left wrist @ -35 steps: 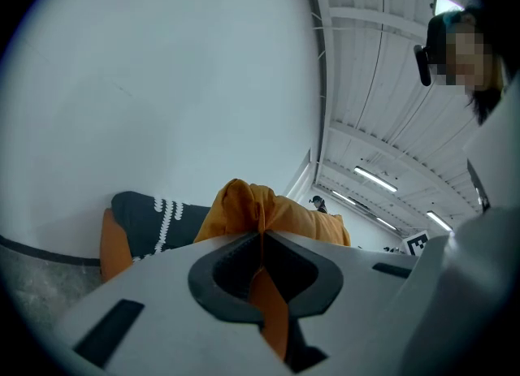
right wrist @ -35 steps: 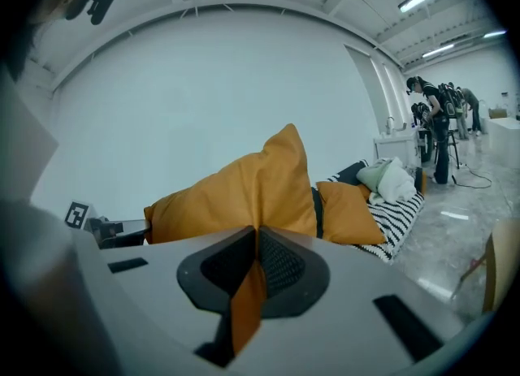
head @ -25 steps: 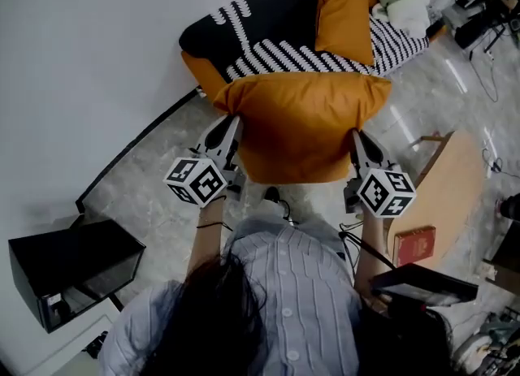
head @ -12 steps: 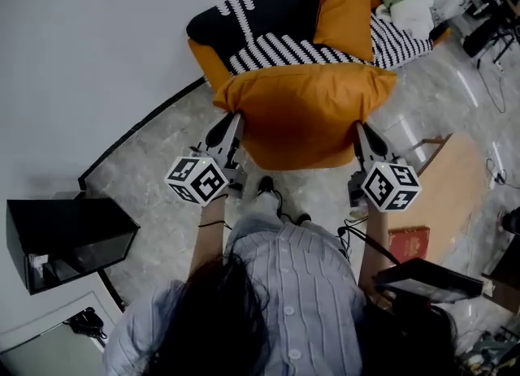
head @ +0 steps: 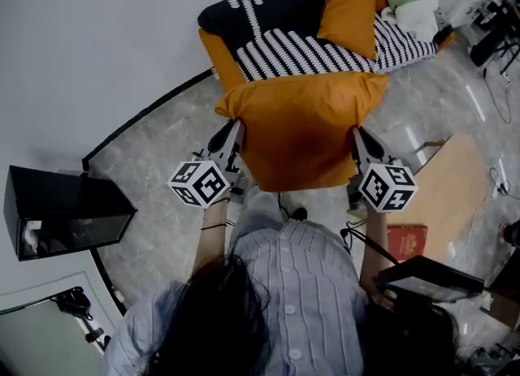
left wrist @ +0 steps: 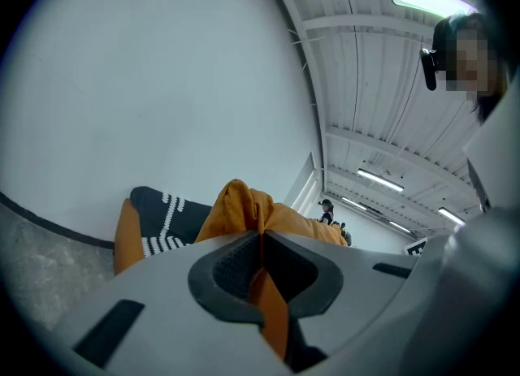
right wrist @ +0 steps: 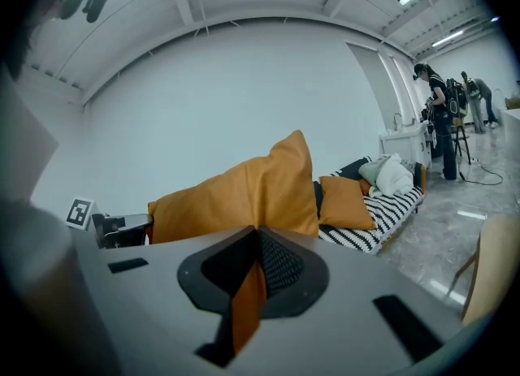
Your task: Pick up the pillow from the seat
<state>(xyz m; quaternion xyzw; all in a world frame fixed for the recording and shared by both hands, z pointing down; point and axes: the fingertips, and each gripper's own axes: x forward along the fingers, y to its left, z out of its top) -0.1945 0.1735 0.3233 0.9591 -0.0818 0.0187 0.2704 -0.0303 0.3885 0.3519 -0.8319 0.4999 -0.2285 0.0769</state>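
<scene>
A large orange pillow [head: 302, 127] hangs in the air between my two grippers, away from the sofa seat [head: 313, 49]. My left gripper [head: 240, 127] is shut on the pillow's left edge; orange cloth [left wrist: 264, 285] is pinched between its pads. My right gripper [head: 354, 132] is shut on the pillow's right edge, with orange cloth [right wrist: 248, 301] showing between its pads. In the right gripper view the pillow [right wrist: 236, 196] bulges up in front of the sofa. A second, smaller orange pillow [head: 349, 5] stays on the sofa.
The black-and-white striped sofa has orange sides [head: 218, 54] and pale green and white cloths [head: 410, 5] at its far end. A black box [head: 65, 212] stands at the left by the wall. A wooden table [head: 451, 188] with a red book [head: 414, 240] stands at the right. People [right wrist: 435, 114] stand far off.
Both grippers have carried the pillow back from the sofa; the gap between pillow and seat has grown. The black box has slid up in the head view.
</scene>
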